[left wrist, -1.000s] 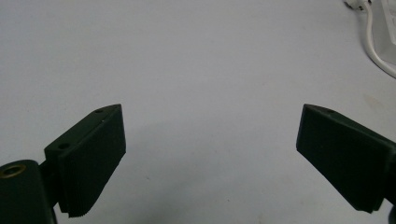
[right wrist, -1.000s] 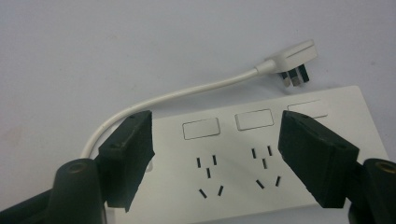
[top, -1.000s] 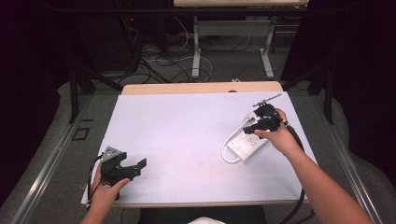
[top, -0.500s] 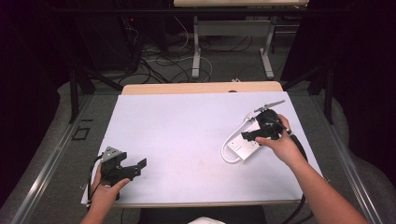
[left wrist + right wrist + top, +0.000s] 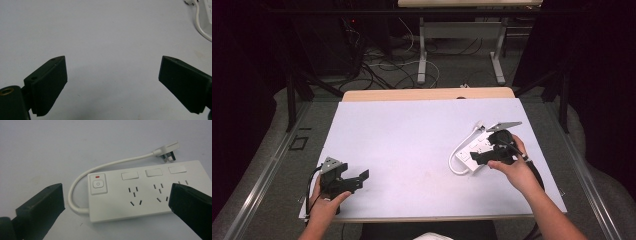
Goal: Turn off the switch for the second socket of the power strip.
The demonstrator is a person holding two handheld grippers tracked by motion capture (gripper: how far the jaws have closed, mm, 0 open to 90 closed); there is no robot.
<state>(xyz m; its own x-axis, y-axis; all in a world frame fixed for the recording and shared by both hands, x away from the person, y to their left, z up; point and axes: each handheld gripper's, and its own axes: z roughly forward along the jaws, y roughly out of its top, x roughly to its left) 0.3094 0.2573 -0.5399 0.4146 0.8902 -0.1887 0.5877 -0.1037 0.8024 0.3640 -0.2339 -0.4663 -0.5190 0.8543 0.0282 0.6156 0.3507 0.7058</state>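
A white power strip lies flat on the right part of the white table. In the right gripper view the power strip shows a power button with a small red mark, three socket groups, a short looped cord and its plug lying loose. My right gripper hovers just over the strip, open, and in its own view the gripper has one jaw on each side of the strip without touching it. My left gripper rests open near the front left edge, with nothing between the jaws of the gripper.
The strip's cord curves in at the top right of the left gripper view. Beyond the table's far wooden edge are table legs and loose cables on the floor. A bare white surface spans the middle of the table.
My right gripper has moved toward the near side and come down over the power strip. The left gripper has stayed still.
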